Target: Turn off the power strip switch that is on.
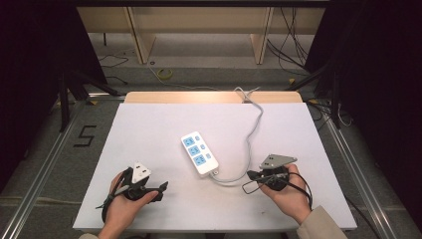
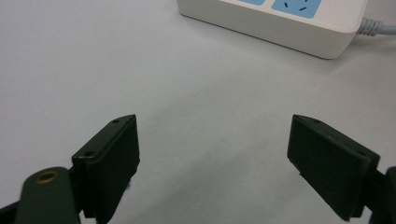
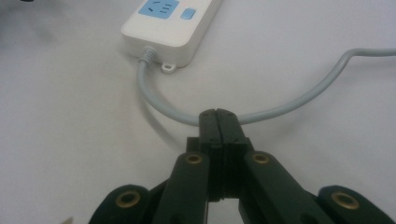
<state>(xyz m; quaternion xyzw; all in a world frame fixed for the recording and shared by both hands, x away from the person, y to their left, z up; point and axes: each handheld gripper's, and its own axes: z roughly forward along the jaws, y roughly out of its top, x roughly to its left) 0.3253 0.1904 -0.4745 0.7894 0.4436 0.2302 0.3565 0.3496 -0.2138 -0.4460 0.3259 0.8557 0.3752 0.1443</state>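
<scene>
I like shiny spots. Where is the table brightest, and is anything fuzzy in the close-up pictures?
High view: a bright glare strip lies on the white table's far edge. Left gripper view: the open black tongs look soft, and the white power strip with blue sockets sharper. Right gripper view: the shut tongs blur near the bottom.

A lab or recording studio — black curtains point(image 1: 30, 74) flank a white table point(image 1: 149, 129), loose cables point(image 1: 293, 45) trail over grey carpet, metal floor rails point(image 1: 45, 164) run alongside, and a taped marker point(image 1: 85, 135) lies on the floor.

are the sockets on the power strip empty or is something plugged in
Empty. The power strip lies flat on the table, and all its blue sockets face up with no plug.
</scene>
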